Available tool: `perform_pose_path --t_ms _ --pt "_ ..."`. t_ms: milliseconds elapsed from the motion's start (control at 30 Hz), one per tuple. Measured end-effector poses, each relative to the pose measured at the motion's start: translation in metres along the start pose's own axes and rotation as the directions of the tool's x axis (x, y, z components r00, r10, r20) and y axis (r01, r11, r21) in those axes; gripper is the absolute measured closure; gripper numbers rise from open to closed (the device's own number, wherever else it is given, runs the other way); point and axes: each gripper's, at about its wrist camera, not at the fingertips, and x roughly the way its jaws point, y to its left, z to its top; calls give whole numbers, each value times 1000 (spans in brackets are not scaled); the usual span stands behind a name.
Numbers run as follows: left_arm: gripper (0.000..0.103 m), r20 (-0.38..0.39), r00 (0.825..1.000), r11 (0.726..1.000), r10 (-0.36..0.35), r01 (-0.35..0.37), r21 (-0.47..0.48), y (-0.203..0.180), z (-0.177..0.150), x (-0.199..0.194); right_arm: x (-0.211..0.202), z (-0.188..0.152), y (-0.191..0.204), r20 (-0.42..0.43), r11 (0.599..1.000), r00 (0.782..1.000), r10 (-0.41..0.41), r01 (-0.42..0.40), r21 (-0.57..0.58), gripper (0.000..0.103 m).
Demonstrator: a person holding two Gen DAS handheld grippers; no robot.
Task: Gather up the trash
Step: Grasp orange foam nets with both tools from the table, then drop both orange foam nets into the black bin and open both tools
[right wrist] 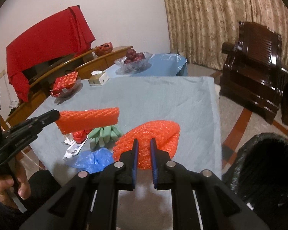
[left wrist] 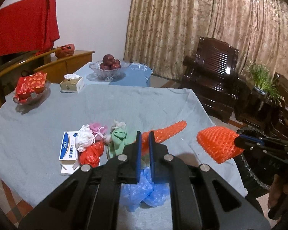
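Bench [left wrist: 105, 105] under pale blue cloth carries a blue bag [left wrist: 142, 193], green gloves [left wrist: 119, 136], a tissue box [left wrist: 72, 84] and a bowl of apples [left wrist: 109, 67] at upper centre. Left tongs [left wrist: 145, 136] clamp a long orange net [left wrist: 169, 132] and right tongs [right wrist: 144, 141] a wide orange net [right wrist: 153, 132], both above the cloth. Curtains [left wrist: 201, 19] and a dark armchair [left wrist: 211, 80] fill the right, with a black bin [right wrist: 263, 164] at lower right.
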Motion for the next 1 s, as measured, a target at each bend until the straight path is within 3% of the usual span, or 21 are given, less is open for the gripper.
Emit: perform_pose_path --t_ms 267,633,1000 --pt "96 -17 1000 1000 11 -11 -15 -42 -5 -10 -34 0 -37 16 998 998 -59 60 -17 91" --pt "96 -44 992 989 -120 123 82 -172 -11 -14 -90 -27 -131 13 982 982 -189 188 28 91" --pt "96 -139 973 975 -184 199 98 -292 -32 21 -130 -57 -232 0 958 963 -268 266 108 91"
